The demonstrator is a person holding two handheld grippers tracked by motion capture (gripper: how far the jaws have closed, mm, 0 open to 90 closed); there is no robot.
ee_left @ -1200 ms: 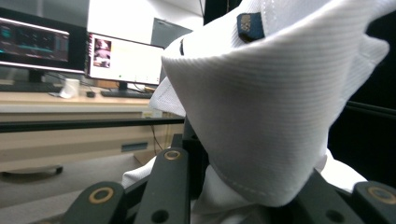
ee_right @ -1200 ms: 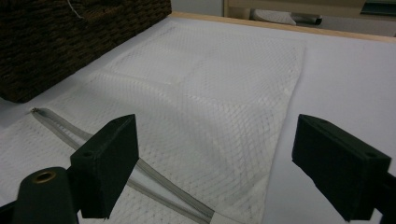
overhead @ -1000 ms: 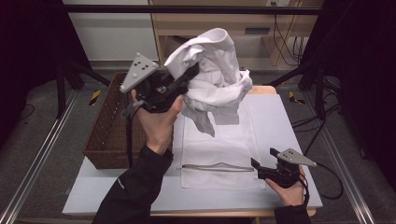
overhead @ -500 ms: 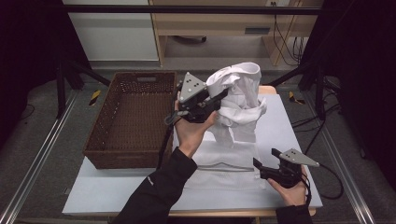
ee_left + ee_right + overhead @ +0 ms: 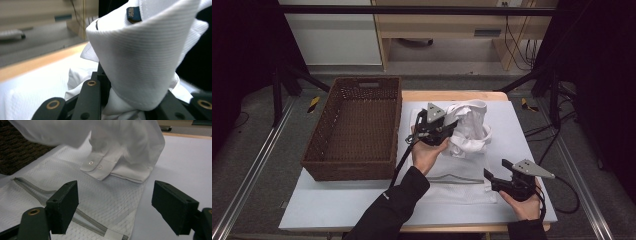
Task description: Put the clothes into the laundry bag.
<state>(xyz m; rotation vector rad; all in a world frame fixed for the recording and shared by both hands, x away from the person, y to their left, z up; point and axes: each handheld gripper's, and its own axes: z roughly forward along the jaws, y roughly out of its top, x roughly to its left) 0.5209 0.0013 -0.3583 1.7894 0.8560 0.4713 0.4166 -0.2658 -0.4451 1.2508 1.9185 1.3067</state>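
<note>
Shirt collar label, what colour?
Dark blue, on the white shirt collar's inside; the label shows best in the left gripper view.

A light wooden desk (image 5: 452, 95) is covered by a pale grey sheet (image 5: 527, 145). On the sheet, a white mesh laundry bag with a grey zip (image 5: 462, 187) is laid flat just ahead of the right tool (image 5: 490, 180). A crumpled white cotton shirt (image 5: 472, 135) is rested beyond it, at the left tool (image 5: 447, 127). A dark brown woven rectangular basket (image 5: 354, 130) is placed beside the left tool.
</note>
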